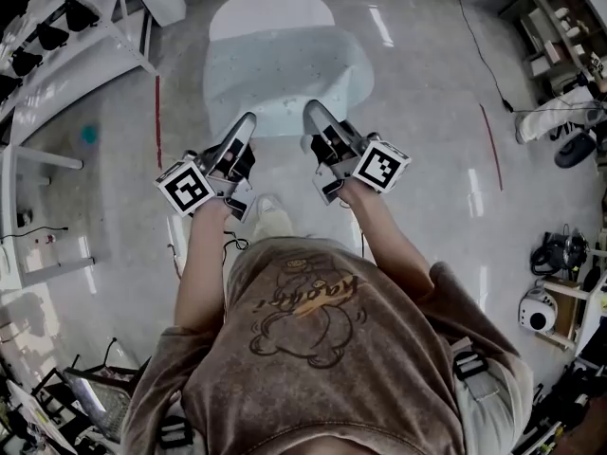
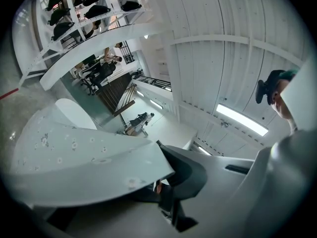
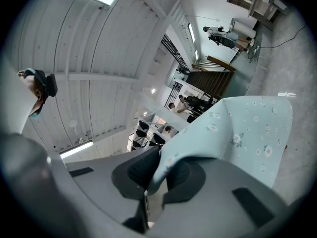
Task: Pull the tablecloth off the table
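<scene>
gripping the pale blue floral tablecloth (image 1: 285,74) at its near edge, we have both claws clamped tight on the fabric, the left gripper (image 1: 245,129) toward the cloth's left side and the right gripper (image 1: 315,117) toward its right. the cloth stretches away from us, its far end reaching the round white table (image 1: 270,6).
</scene>
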A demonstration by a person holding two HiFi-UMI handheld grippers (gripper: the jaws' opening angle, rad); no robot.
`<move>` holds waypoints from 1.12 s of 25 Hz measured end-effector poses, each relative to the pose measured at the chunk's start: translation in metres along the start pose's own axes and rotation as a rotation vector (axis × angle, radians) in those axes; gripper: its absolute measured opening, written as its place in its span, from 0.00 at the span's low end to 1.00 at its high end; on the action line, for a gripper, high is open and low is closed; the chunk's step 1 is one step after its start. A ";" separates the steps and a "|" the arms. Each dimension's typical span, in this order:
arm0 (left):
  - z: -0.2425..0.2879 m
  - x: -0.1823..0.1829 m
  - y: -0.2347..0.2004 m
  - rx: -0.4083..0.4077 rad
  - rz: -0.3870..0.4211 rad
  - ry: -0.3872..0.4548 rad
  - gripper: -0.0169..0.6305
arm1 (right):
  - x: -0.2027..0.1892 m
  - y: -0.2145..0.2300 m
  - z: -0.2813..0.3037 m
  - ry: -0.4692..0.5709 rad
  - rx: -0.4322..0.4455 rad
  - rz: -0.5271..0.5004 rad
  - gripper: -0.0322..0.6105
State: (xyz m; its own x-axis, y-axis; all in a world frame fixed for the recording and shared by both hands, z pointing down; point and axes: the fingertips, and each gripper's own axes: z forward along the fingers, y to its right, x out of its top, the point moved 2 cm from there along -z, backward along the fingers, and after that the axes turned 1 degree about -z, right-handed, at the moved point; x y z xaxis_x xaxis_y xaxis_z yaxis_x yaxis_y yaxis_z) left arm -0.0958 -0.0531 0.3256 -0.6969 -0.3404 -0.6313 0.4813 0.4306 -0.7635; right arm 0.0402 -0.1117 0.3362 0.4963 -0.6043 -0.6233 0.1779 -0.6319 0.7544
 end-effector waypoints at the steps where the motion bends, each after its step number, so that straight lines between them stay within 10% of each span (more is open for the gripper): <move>1: -0.003 -0.003 0.003 0.002 0.002 0.002 0.06 | -0.002 -0.003 -0.004 -0.001 0.004 -0.004 0.09; 28: -0.073 -0.074 0.074 -0.003 0.040 0.034 0.06 | -0.044 -0.068 -0.097 0.017 0.057 -0.047 0.09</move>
State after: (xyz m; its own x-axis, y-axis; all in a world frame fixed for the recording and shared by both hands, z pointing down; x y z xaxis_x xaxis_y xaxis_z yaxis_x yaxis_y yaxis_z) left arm -0.0476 0.0647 0.3259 -0.6949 -0.2941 -0.6563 0.5078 0.4456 -0.7373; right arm 0.0881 0.0051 0.3323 0.5027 -0.5653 -0.6540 0.1532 -0.6863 0.7110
